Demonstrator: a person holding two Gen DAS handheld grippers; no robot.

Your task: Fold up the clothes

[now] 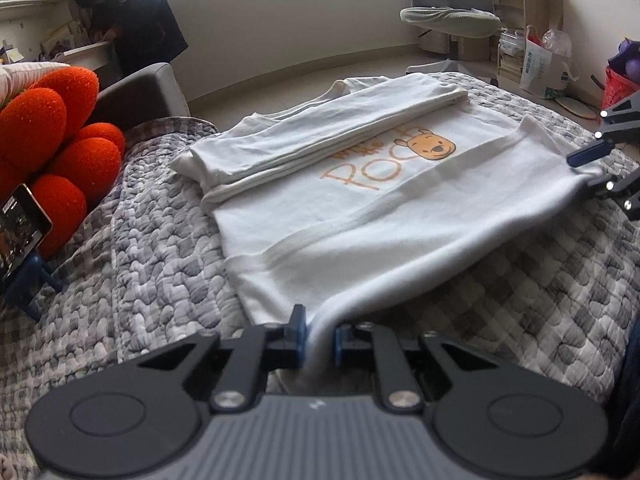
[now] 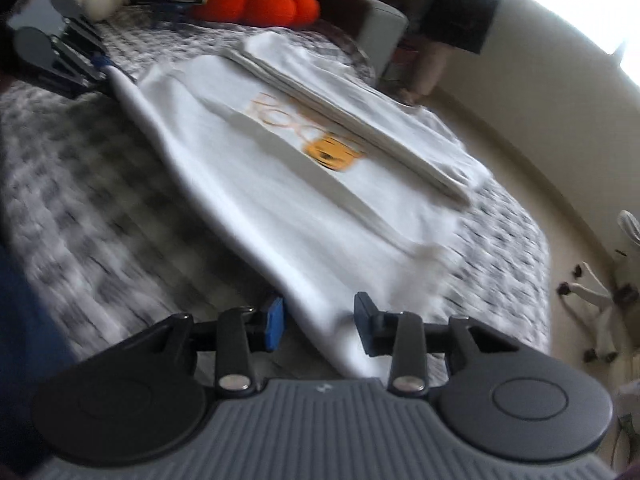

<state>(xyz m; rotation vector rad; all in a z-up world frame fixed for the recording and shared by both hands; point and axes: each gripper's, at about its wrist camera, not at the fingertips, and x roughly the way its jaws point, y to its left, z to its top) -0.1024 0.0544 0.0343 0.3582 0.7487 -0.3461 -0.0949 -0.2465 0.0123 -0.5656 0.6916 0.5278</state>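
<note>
White shirt (image 1: pixel 352 200) lies spread on the quilted bed (image 1: pixel 160 240), print side up, far side already folded in as a long strip over the sleeve. Near side edge is raised off the quilt, strung between the two grippers.

Left gripper (image 1: pixel 320 340): jaws nearly closed, pinching the near corner of the shirt; fabric runs straight out from between the blue pads. Likely the hem end, since the collar is at the far left.

Right gripper (image 2: pixel 318 322): jaws partly apart, cloth lies between them but the pads stand off from it, not pressing. View is blurred, so whether one pad brushes the fabric cannot be told. From the left wrist view this gripper sits at the right edge, at the other end of the raised edge.

Why held so: gripping both ends of the near side lets the edge be carried over toward the far fold, making a matching lengthwise fold. Looks like roughly mid-task, second side fold in hand.

Risk: with the right jaws loose, that end may drop and the fold go skewed.

Orange cushion (image 1: pixel 60 140) at the far left, clear of the shirt.
</note>
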